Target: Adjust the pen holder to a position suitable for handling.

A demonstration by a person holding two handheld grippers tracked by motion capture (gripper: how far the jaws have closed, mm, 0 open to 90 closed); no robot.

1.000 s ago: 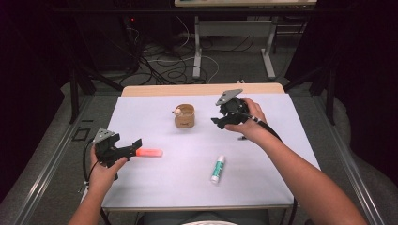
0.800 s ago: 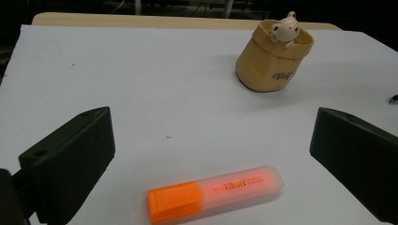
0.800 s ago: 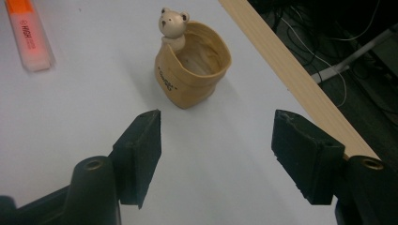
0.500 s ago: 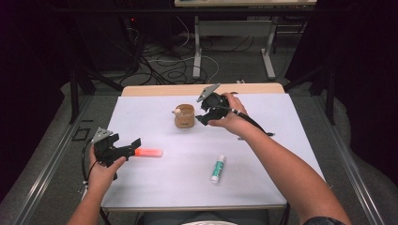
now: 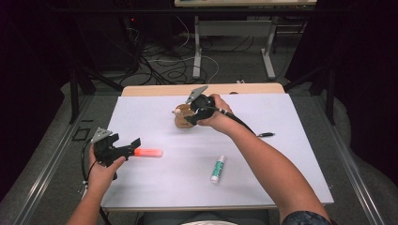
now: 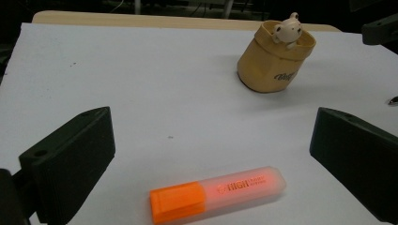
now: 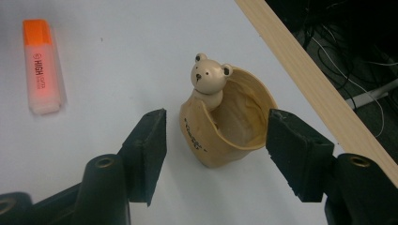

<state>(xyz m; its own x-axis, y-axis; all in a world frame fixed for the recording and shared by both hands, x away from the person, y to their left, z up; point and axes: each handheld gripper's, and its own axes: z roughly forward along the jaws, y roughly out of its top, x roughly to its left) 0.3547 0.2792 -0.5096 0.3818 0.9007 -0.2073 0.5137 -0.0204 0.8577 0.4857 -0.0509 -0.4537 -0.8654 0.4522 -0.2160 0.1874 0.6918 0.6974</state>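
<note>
Near edge of the white table (image 5: 291, 154): left claw (image 5: 133, 146) spread wide, jaws either side of the one orange highlighter (image 5: 147, 153), not touching it. The highlighter lies flat, orange cap, translucent body with "HIGH" print. One glue stick (image 5: 217, 168) lies right of it, white with green label and cap. One dark pen (image 5: 265, 135) sits further right, past the forearm. Farther back: right claw (image 7: 213, 129), half spread, has just been closing; jaws flank the one tan cup (image 7: 230, 124) with small gaps either side, pads not on it. The cup stands upright near the table's far wooden edge, with a cream bear figure on its rim and writing on its side.
</note>
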